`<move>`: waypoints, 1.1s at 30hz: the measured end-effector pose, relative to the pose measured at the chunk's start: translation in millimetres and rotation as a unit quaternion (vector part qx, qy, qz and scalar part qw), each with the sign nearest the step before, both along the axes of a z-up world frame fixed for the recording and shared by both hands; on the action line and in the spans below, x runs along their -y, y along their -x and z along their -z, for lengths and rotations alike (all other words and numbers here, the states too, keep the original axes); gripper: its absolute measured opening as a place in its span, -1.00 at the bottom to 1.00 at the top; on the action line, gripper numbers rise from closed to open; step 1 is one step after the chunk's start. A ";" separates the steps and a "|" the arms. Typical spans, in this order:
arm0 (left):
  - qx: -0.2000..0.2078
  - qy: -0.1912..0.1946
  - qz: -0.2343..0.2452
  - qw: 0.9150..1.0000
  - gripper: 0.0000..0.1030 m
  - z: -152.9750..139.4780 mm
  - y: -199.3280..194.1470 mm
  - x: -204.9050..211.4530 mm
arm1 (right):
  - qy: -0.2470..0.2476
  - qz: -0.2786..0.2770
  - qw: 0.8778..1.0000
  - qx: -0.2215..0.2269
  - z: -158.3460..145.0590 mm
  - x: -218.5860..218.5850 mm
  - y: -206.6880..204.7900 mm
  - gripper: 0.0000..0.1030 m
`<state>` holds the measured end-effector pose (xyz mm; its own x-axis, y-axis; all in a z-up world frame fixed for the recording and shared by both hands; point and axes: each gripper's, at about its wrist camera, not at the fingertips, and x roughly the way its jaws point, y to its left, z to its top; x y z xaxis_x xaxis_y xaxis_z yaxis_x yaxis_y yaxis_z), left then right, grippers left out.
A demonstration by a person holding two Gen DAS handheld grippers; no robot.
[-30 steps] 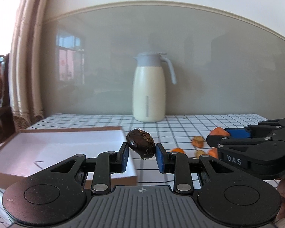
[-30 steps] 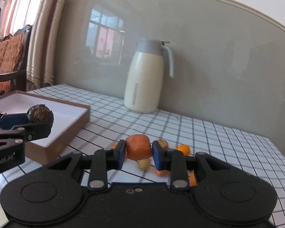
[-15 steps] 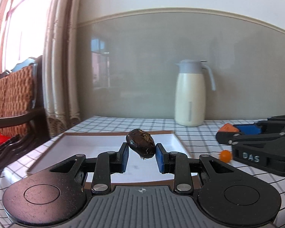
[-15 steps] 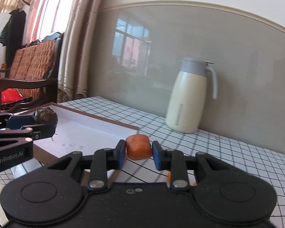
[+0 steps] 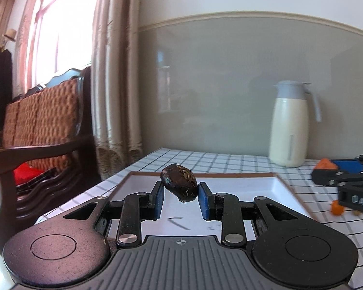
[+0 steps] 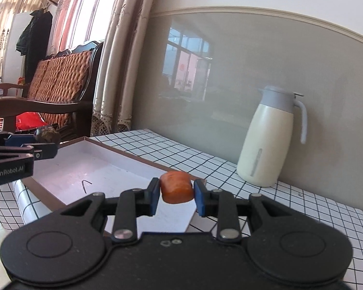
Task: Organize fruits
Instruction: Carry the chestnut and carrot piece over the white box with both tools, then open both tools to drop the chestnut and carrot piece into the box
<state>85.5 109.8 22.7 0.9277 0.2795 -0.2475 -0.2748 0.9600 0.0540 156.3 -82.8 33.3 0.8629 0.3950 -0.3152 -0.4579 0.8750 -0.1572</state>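
Checked-cloth surface [image 6: 254, 176] first, spread wide under everything. On it at about nine o'clock in the right wrist view, a shallow brown-rimmed tray [image 6: 133, 156] with a white floor, bare but for a few small marks — likely the sorting spot for the fruit. Cream thermos jug [image 6: 268, 140] upright at two o'clock, against the grey wall panel, well apart from the tray and out of the working path.

Left tool [image 5: 180, 191] held over the tray's near half, clenched on a dark brown fruit [image 5: 179, 182] pinched at its sides between the blue pads, clear of the tray floor. Carried high, probably for a clean drop past the rim.

Right tool [image 6: 176, 194] just inside the tray's right corner, clamped on an orange fruit chunk [image 6: 175, 189], gripped across its flat ends, likewise off the floor.

Smallest last: a loose orange piece [image 5: 337, 208] on the cloth at three o'clock in the left wrist view, beside the tray — still unsorted, by the look of it.
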 end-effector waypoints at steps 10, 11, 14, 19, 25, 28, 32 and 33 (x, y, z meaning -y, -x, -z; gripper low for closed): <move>-0.020 0.007 -0.046 0.999 -0.40 11.6 -14.5 -39.0 | 0.006 -0.017 1.000 -0.018 9.0 -17.7 -19.0 -0.58; -0.024 0.008 -0.049 0.998 -0.40 13.6 -16.2 -42.6 | 0.006 -0.019 1.000 -0.021 10.0 -19.4 -21.2 -0.58; -0.030 0.007 -0.056 0.998 -0.40 17.4 -19.0 -48.0 | 0.009 -0.023 0.999 -0.027 12.7 -24.1 -26.7 -0.58; -0.034 0.011 -0.067 0.997 -0.40 19.4 -23.6 -56.8 | 0.001 -0.024 0.999 -0.037 13.6 -26.4 -33.5 -0.58; -0.041 0.005 -0.070 0.997 -0.40 21.2 -28.3 -57.4 | -0.025 -0.029 0.998 -0.054 11.6 -24.0 -47.3 -0.57; -0.067 0.003 -0.060 0.996 -0.19 28.6 -37.2 -54.2 | -0.034 -0.038 0.995 -0.081 17.3 -24.2 -58.9 0.07; 0.010 -0.027 -0.094 0.995 1.00 20.6 -20.6 -45.4 | -0.056 0.007 0.998 -0.033 15.9 -12.7 -51.4 0.88; 0.014 -0.024 -0.093 0.995 1.00 20.1 -19.5 -45.1 | -0.058 0.007 0.998 -0.033 14.7 -11.4 -51.6 0.88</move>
